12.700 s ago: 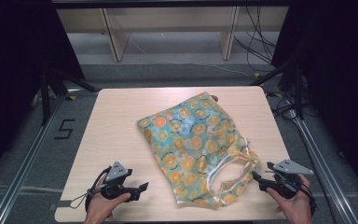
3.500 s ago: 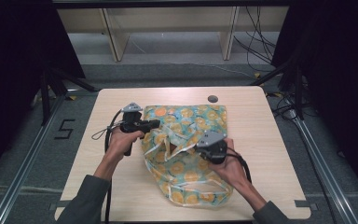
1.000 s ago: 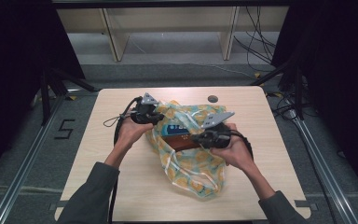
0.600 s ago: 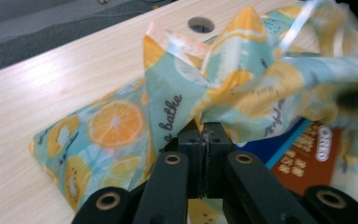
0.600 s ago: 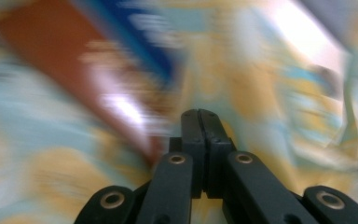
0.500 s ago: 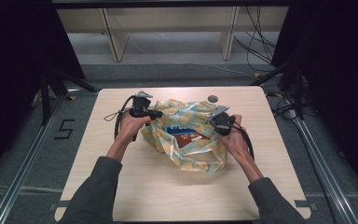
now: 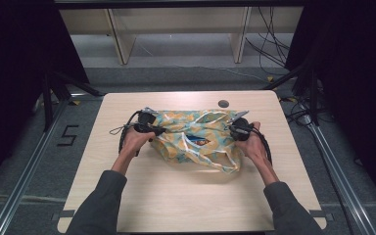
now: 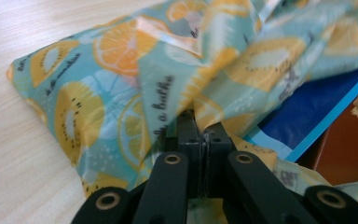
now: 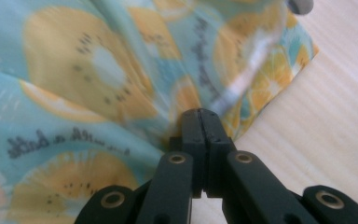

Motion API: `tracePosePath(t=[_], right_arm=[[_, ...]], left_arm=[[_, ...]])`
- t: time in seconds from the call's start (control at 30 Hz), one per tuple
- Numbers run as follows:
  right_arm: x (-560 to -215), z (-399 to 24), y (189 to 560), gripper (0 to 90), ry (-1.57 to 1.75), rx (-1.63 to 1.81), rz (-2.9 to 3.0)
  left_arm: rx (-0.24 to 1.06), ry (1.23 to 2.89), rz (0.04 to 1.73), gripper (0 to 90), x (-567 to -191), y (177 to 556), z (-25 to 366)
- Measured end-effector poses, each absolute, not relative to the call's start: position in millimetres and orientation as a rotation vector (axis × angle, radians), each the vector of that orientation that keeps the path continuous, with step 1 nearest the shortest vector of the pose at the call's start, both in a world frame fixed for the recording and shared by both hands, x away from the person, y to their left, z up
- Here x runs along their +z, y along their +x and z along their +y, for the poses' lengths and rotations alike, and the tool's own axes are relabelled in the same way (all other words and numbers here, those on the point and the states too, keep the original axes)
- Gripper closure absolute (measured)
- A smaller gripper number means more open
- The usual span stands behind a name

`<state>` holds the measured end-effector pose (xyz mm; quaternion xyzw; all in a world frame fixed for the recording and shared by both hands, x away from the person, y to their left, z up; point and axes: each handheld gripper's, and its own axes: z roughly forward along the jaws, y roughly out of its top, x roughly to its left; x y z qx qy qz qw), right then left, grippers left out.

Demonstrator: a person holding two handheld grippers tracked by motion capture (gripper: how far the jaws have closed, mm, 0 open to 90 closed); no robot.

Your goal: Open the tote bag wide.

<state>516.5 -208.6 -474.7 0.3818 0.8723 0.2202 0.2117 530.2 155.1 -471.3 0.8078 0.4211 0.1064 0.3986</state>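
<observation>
High view shows the teal fruit-print fabric bag [image 7: 196, 139] lying crosswise mid-table, the left gripper [image 7: 149, 128] clenched on its left edge and the right gripper [image 7: 237, 128] clenched on its right, a blue-and-orange box [image 8: 335, 126] showing through the opening between them.

Grey floor [image 7: 186, 73], pale shelving [image 7: 176, 29], perhaps dark curtains [image 7: 14, 73].
</observation>
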Motion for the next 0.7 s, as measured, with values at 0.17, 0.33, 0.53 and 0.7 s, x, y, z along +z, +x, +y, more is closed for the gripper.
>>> tracePosePath(t=[0.17, 0.33, 0.53, 0.7], right_arm=[[-478.4, -224.4, 509.5, 90.0, 1.082, 0.615, 2.380], [-443.4, -222.1, 494.7, 90.0, 1.058, 0.805, 2.315], [-409.7, -201.2, 474.5, 90.0, 0.950, 1.003, 2.330], [-411.8, -162.9, 460.7, 90.0, 0.852, 1.129, 2.468]], left_arm=[[0.286, 2.027, 1.074, 88.0, -464.5, 524.2, 163.1], [0.339, 2.083, 1.012, 86.1, -451.3, 518.2, 149.2], [0.342, 2.093, 1.000, 83.9, -446.4, 515.9, 138.4], [0.321, 2.069, 1.010, 83.3, -444.1, 516.9, 139.0]])
